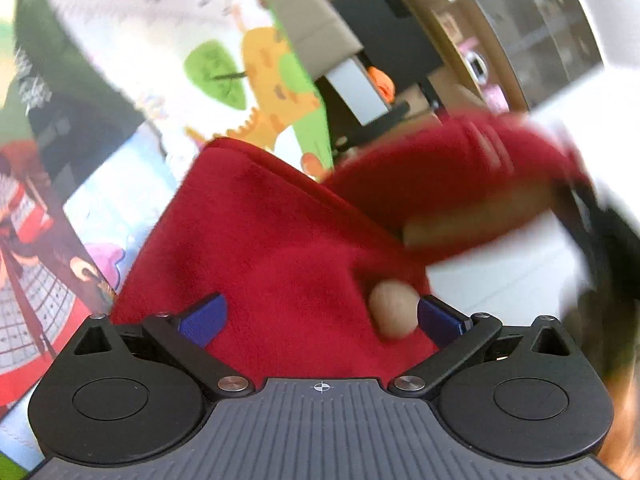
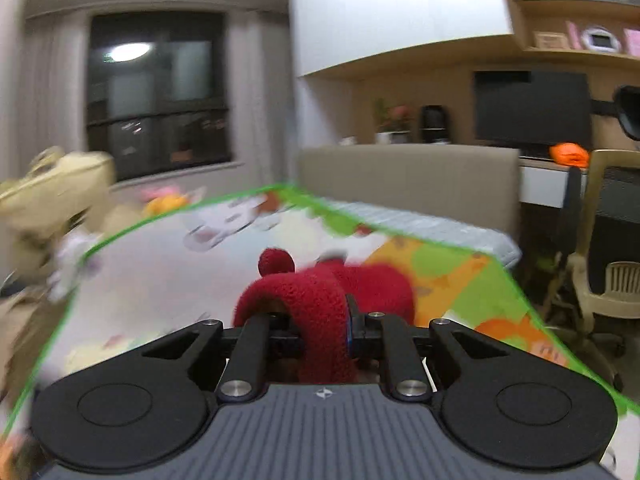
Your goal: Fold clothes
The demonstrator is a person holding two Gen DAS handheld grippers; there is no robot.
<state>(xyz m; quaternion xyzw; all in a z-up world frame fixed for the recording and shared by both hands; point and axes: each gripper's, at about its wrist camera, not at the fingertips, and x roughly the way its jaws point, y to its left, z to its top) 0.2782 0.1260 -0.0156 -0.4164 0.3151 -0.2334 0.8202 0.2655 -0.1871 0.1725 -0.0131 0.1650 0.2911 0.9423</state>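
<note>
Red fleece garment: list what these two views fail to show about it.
- Red fleece garment: whole shape, cut off behind left gripper, left wrist view.
- Upper right part: motion-blurred.
- Right gripper: grip point wrapped in fleece, right wrist view.

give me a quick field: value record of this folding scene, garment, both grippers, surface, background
garment: red fleece garment, a beige pom-pom on it
left gripper: left gripper, jaws spread wide with the fleece lying between them, not clamped
right gripper: right gripper, jaws closed on a bunched band of the red fleece
surface: colourful cartoon play mat with a green border
background: dark window, beige headboard, black monitor, office chair
sharpness: both views partly motion blurred
</note>
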